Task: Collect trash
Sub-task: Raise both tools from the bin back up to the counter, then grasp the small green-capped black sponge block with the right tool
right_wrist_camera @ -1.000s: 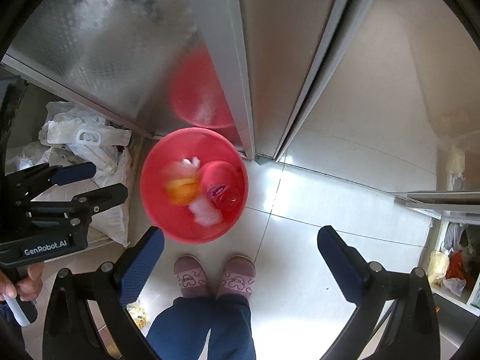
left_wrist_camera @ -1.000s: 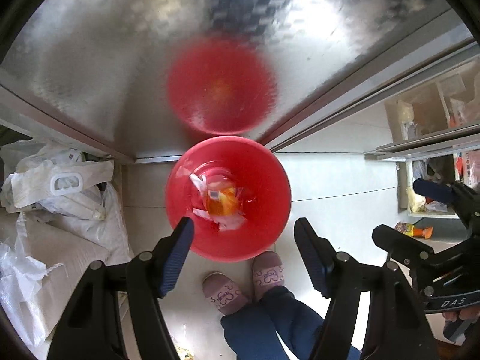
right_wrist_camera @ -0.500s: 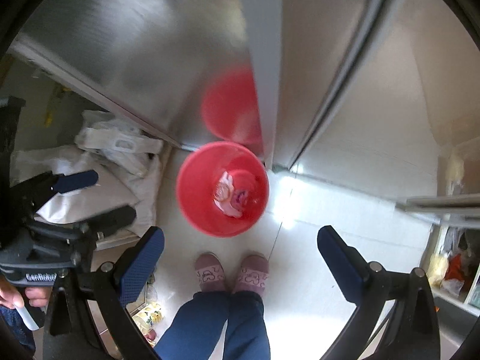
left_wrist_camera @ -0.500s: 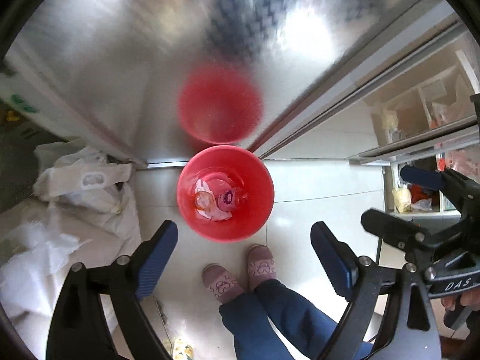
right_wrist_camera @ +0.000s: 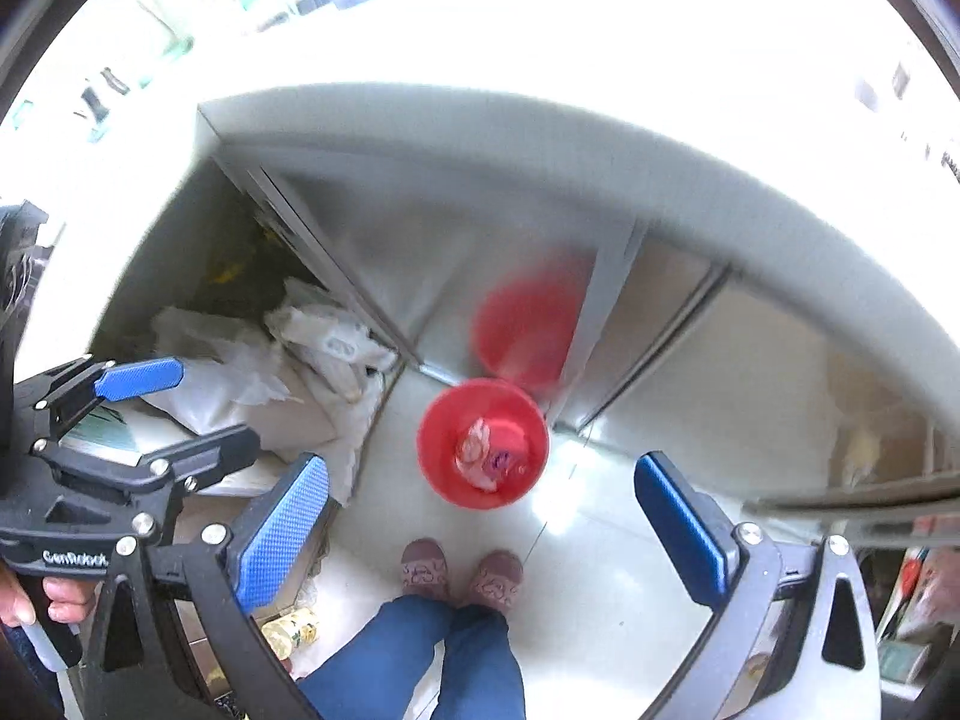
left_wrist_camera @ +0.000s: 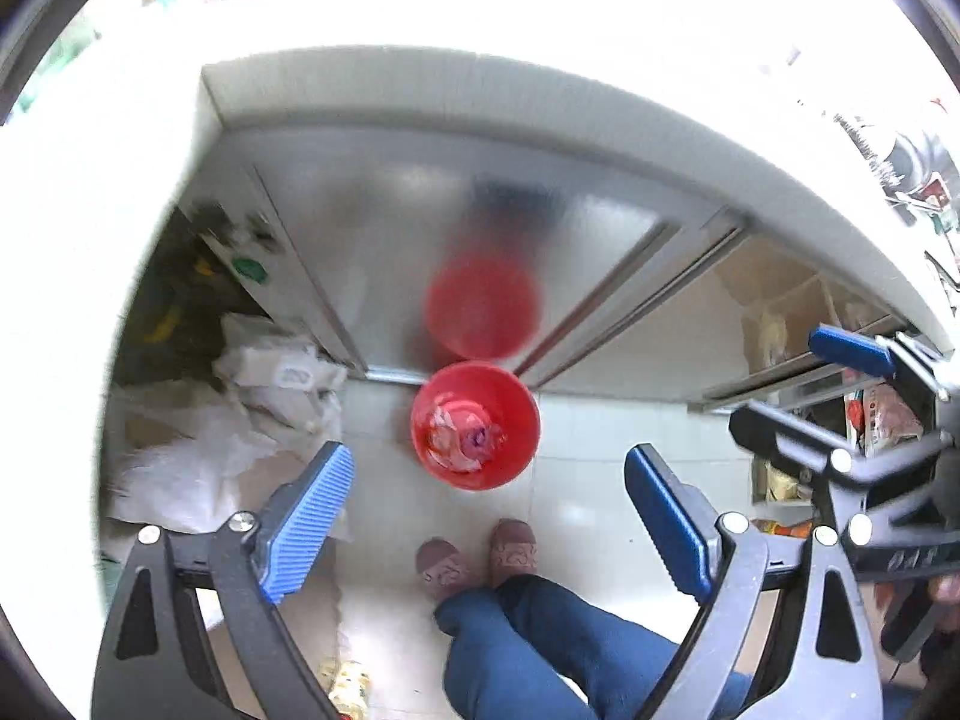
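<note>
The worktop [left_wrist_camera: 540, 102] is filling the far part of both views, and its surface is burning out to white, so the things on it are showing only as blurred streaks that cannot be named. Its pale front edge is curving over the metal doors [left_wrist_camera: 420, 210] below. A blurred red reflection is sitting on the door just beyond the bin [left_wrist_camera: 516, 414].

The bin is standing on the tiled floor [left_wrist_camera: 588, 480], right against the foot of the doors, just beyond the person's 2 slippers [right_wrist_camera: 462, 573]. Inside it, trash [left_wrist_camera: 459, 438] is lying crumpled: pale wrappers, something red and a purple spot, too small to identify. To the left of the bin, white bags [right_wrist_camera: 324, 342] are piling in a dark recess, and what lies behind them is hard to make out. On the right, open shelves [left_wrist_camera: 798, 324] are holding packets that are cut off by the frame edge.

The left gripper [left_wrist_camera: 486, 528] is hanging high above the floor with its blue fingers [left_wrist_camera: 312, 516] spread wide and nothing between them. The right gripper [right_wrist_camera: 480, 528] is doing the same, its fingers [right_wrist_camera: 282, 534] standing far apart and holding nothing. Each is also showing side-on at the edge of the other's view. A small yellow item on the floor near the left finger is partly hidden.
</note>
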The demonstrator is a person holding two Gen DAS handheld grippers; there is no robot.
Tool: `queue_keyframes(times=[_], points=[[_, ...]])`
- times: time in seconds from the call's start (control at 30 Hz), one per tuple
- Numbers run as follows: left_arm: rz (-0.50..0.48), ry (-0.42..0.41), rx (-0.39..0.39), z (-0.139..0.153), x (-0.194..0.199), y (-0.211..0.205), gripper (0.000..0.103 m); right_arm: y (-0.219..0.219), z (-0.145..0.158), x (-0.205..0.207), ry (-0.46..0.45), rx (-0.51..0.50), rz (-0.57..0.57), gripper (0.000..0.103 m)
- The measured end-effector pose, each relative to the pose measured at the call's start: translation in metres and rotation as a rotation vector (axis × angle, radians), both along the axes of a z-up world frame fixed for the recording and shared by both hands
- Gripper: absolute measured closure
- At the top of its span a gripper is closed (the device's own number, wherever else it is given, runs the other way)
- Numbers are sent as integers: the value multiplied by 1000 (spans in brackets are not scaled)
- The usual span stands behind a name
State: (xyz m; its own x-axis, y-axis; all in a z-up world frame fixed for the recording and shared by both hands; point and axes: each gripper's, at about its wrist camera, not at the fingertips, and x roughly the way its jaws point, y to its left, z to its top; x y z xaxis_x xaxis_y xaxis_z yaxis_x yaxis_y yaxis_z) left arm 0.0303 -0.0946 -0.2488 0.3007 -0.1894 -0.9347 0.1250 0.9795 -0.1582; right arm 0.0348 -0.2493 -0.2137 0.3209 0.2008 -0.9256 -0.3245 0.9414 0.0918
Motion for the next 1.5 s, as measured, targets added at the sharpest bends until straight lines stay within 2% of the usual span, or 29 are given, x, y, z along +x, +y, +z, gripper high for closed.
queue_keyframes(times=[0.1,0.13,0.27,0.43,0.57,0.67,0.8,0.93,1.03,1.1,1.17,1.23,1.33,1.47,1.5], points=[[22,-53,33,45,-8,3,8,1,33,-2,-62,5,12,1],[40,-71,36,59,-10,5,1,1,43,-2,-78,13,15,1],[100,-141,36,105,-13,15,0,6,79,1,-126,24,26,1],[128,-187,59,144,-8,23,0,15,113,9,-187,78,73,1],[158,-215,53,167,-1,35,0,26,133,19,-216,81,133,1],[167,-224,33,176,7,43,0,37,145,29,-229,81,160,1],[180,-242,57,188,22,50,0,50,156,46,-212,107,195,1],[192,-259,46,194,45,68,0,71,168,66,-229,96,239,1],[209,-275,71,199,66,87,0,87,172,86,-235,96,255,1],[216,-277,83,201,82,101,0,99,172,101,-229,100,265,1],[217,-270,62,201,99,116,0,110,172,117,-221,124,289,1],[216,-253,36,199,117,130,0,125,169,132,-215,103,308,1],[209,-223,1,191,145,148,0,144,161,151,-195,76,359,1],[183,-182,-4,173,176,164,0,165,145,176,-146,48,392,1],[176,-171,-3,167,182,167,0,169,140,183,-126,49,403,4]])
